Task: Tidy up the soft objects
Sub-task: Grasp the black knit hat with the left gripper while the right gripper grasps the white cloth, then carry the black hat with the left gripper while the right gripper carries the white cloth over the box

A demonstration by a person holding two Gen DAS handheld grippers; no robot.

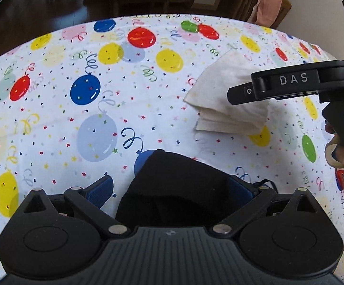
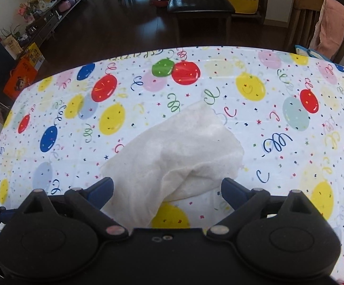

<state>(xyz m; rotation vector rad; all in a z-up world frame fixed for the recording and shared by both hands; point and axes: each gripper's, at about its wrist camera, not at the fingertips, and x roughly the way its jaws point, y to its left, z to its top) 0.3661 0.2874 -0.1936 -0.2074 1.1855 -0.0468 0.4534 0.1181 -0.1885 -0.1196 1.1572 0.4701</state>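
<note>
A folded white towel (image 2: 176, 152) lies on the balloon-print tablecloth (image 2: 290, 142). Its near corner reaches in between the blue fingers (image 2: 105, 187) of my right gripper (image 2: 169, 187), which stands open around it. In the left wrist view the same white towel (image 1: 221, 99) lies at the right, partly under the right gripper's black housing marked DAS (image 1: 293, 80), which a hand (image 1: 335, 152) holds. A black soft cloth (image 1: 172, 185) sits between the wide-apart fingers of my left gripper (image 1: 170, 187). It touches the right finger (image 1: 239, 187), and a gap shows beside the left one.
The table's far edge (image 2: 195, 47) drops to a dark wooden floor. Beyond it stand a black-seated chair (image 2: 200, 4) and a wooden chair draped with a pink cloth (image 2: 331, 21). An orange bag (image 2: 22, 76) and low shelves stand at the far left.
</note>
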